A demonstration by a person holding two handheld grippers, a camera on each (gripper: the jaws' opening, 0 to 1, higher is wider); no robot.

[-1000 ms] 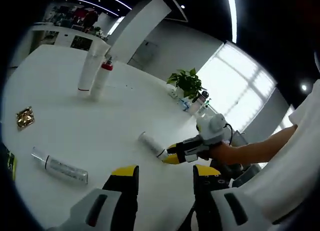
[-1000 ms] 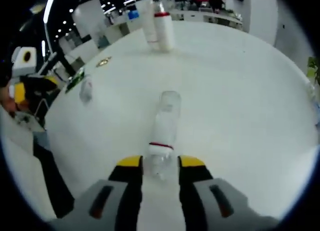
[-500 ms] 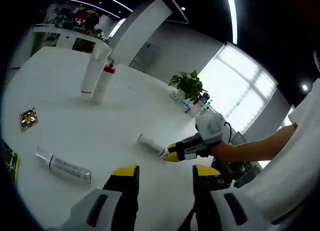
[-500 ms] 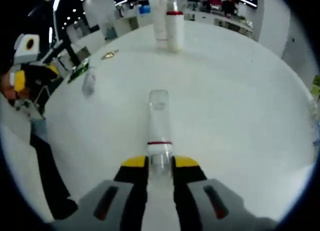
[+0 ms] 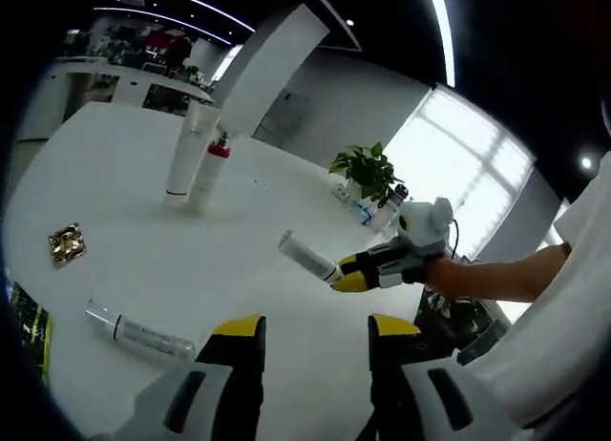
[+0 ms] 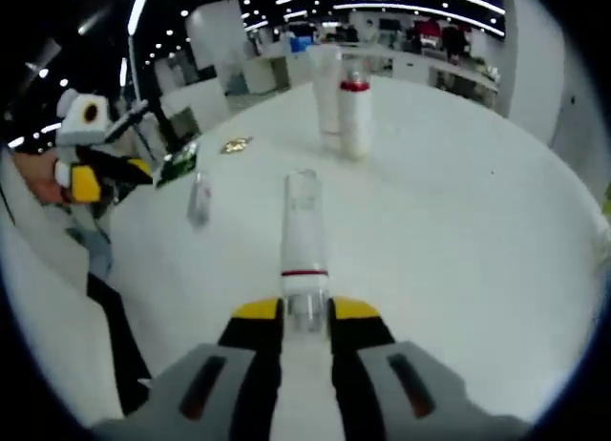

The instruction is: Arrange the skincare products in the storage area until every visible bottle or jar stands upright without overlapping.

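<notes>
Here, my right gripper (image 6: 307, 312) has its two yellow-tipped jaws closed on the capped end of a slim white bottle (image 6: 303, 239) with a thin red band near the cap; the bottle points straight away from the gripper, lifted clear of the round white table (image 6: 458, 231). In the left gripper view the same bottle (image 5: 307, 256) shows sticking out, tilted, from the right gripper (image 5: 349, 276), which enters from the right with my hand and forearm behind it. My left gripper (image 5: 307, 328) hangs over the near part of the table (image 5: 124, 221) with its jaws spread apart and nothing between them; in the right gripper view the left gripper (image 6: 91, 178) sits at the left edge, well apart from the held bottle. On the far side of the table two containers stand upright, just beside each other: a tall white tube (image 5: 187, 151) and a white bottle with a red cap (image 5: 210, 166); in the right gripper view these are the tube (image 6: 327, 88) and the red-capped bottle (image 6: 355, 115), beyond the tip of the held bottle. A clear bottle (image 5: 141, 332) lies on its side near the table's edge, to the left of my left gripper's jaws, and appears in the right gripper view as a small clear bottle (image 6: 199, 199) lying flat. A small gold foil packet (image 5: 66, 243) lies flat on the table further left, and a green packet (image 5: 31, 325) lies at the table's edge. A potted green plant (image 5: 367, 171) stands beyond the far rim, in front of bright windows.
</notes>
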